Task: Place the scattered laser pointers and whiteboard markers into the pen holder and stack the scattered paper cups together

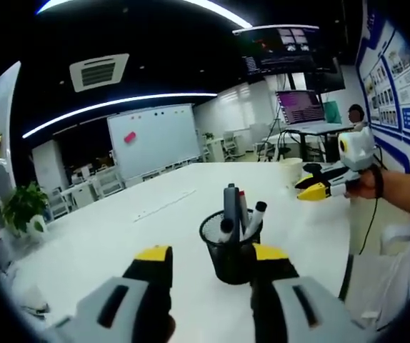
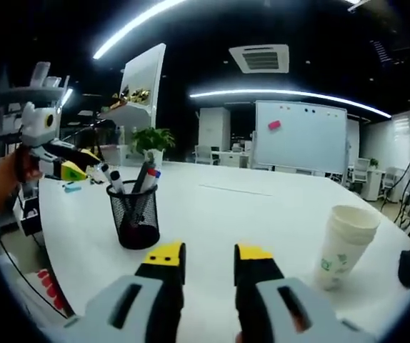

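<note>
With markers standing bunched in the pen holder (image 2: 134,214) and the paper cups (image 2: 343,246) nested well apart from it, your sorting looks about done, I'd judge. Both your left gripper (image 1: 212,259) and right gripper (image 2: 210,256) hover near it, jaws parted, empty.

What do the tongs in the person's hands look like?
Each pair of tongs has two black jaws with yellow tips and pale grey bodies with dark slots. The left tongs and the right tongs look the same up close. From the side, the right tongs carry a white box with a round yellow-ringed lens. The hand holding them wears a dark wrist strap.
</note>
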